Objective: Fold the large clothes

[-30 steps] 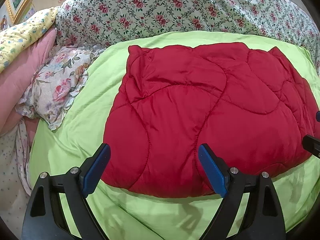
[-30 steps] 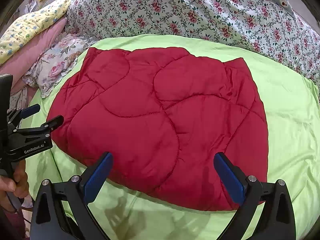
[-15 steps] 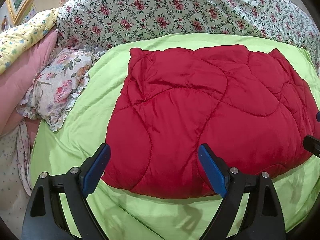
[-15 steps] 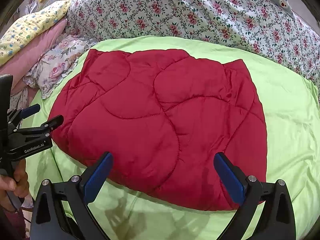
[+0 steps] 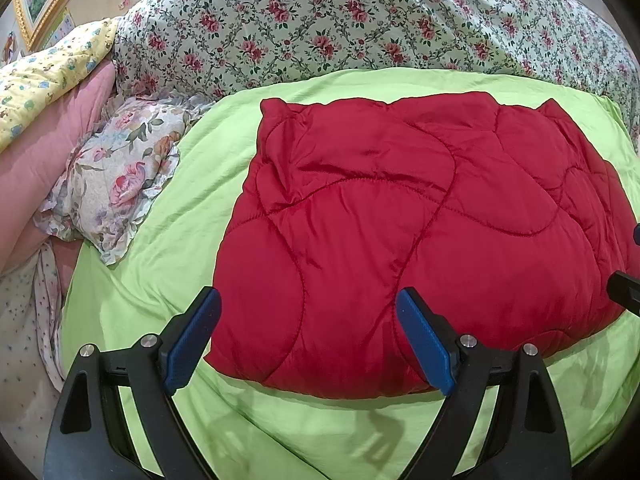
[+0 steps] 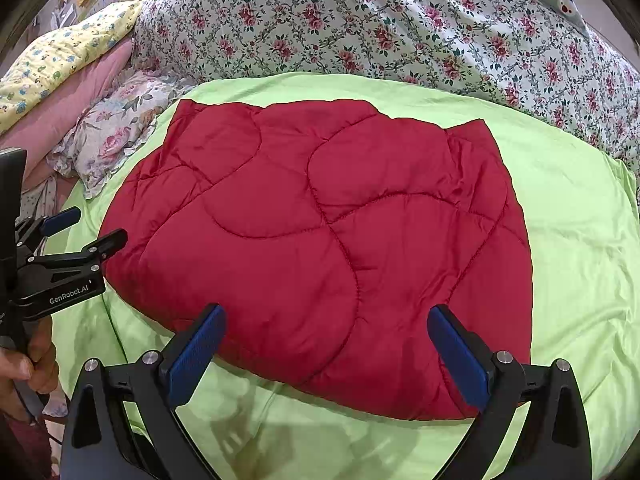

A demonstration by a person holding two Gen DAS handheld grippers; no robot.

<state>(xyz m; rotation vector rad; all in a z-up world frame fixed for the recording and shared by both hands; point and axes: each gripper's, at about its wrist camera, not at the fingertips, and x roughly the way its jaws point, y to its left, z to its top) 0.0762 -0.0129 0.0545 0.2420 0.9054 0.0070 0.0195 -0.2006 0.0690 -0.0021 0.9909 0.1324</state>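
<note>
A red quilted padded garment (image 5: 404,236) lies folded in a thick rectangle on the lime green sheet (image 5: 168,236); it also shows in the right wrist view (image 6: 320,248). My left gripper (image 5: 308,336) is open and empty, hovering just above the garment's near left edge. My right gripper (image 6: 326,352) is open and empty above the garment's near edge. In the right wrist view the left gripper (image 6: 68,232) shows at the left, held by a hand, beside the garment's left edge.
A floral quilt (image 5: 360,24) is heaped along the back. A frilled floral pillow (image 5: 116,176), a pink cushion (image 5: 44,140) and a yellow pillow (image 5: 44,80) lie at the left. Bare green sheet (image 6: 580,240) lies right of the garment.
Both views have shifted slightly; the garment sits a little lower in frame. Both grippers stay open and the garment has not moved on the sheet.
</note>
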